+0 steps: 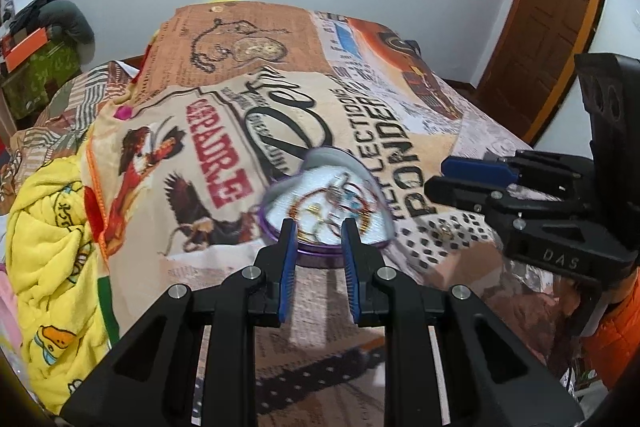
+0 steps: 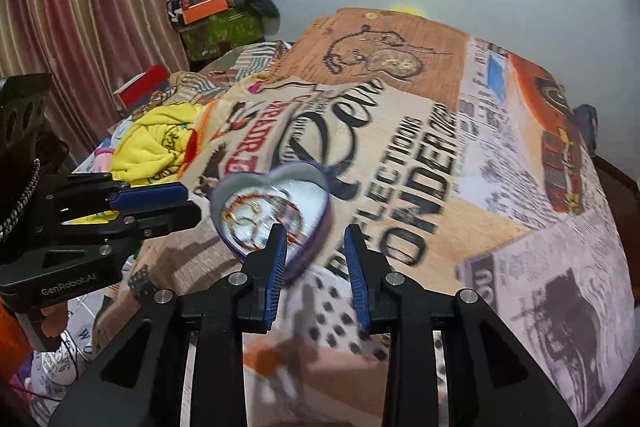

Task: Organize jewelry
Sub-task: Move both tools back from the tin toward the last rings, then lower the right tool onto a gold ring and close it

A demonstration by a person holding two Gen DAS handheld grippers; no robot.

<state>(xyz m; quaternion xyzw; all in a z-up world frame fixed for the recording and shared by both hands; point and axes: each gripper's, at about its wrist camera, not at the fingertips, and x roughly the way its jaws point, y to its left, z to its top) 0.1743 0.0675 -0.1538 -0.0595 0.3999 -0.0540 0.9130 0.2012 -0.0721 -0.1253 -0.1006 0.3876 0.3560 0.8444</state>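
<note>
A purple heart-shaped box (image 1: 326,205) lies open on the printed blanket and holds several bracelets and rings (image 1: 340,201). My left gripper (image 1: 319,231) is open, its fingertips just at the box's near rim. In the right wrist view the box (image 2: 276,205) sits ahead to the left. My right gripper (image 2: 316,237) is open and empty, its left finger over the box's right edge. A small ring-like piece (image 1: 445,233) lies on the dotted patch right of the box. The right gripper shows in the left wrist view (image 1: 472,183), the left gripper in the right wrist view (image 2: 160,203).
The printed blanket (image 1: 360,115) covers the bed. A yellow towel (image 1: 52,227) is bunched at the left. Boxes and clothes (image 2: 216,15) are piled by the striped curtain (image 2: 80,7). A wooden door (image 1: 552,7) stands at the right.
</note>
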